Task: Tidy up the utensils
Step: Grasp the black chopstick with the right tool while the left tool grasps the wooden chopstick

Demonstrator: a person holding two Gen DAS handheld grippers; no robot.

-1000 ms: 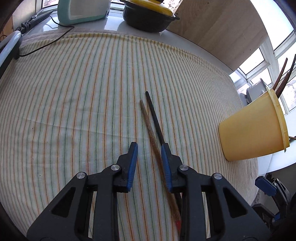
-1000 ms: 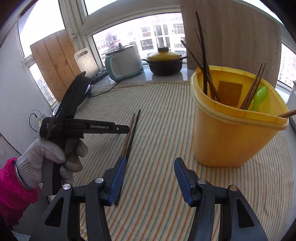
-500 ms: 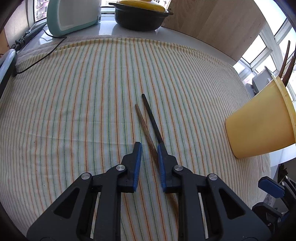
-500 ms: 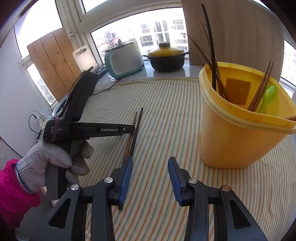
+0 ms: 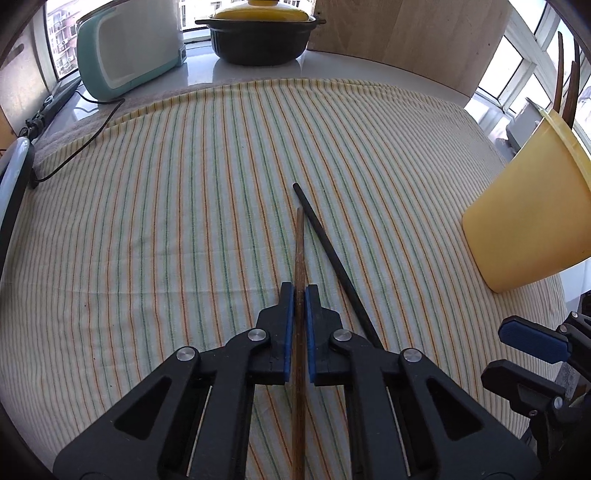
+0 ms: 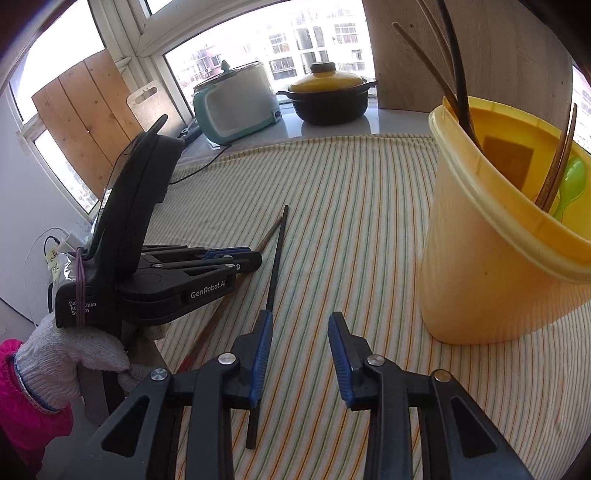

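Observation:
My left gripper (image 5: 299,291) is shut on a brown wooden chopstick (image 5: 299,251), which runs forward between the blue pads. The gripper also shows in the right wrist view (image 6: 251,258), with the chopstick's tip (image 6: 271,230) past it. A black chopstick (image 5: 332,258) lies on the striped cloth just right of the brown one; in the right wrist view it (image 6: 275,258) lies beside my right gripper's left finger. My right gripper (image 6: 301,332) is open and empty above the cloth. A yellow tub (image 6: 491,258) to its right holds several chopsticks and a green spoon (image 6: 570,184).
A striped cloth (image 5: 147,221) covers the table. A teal rice cooker (image 5: 125,48) and a black pot with a yellow lid (image 5: 262,33) stand at the back, with a cord (image 5: 85,144) trailing onto the cloth. A wooden board (image 6: 461,48) leans behind the tub (image 5: 528,221).
My left gripper has shut on the brown chopstick and swung it away from the black one. My right gripper has narrowed somewhat and moved closer to the cloth.

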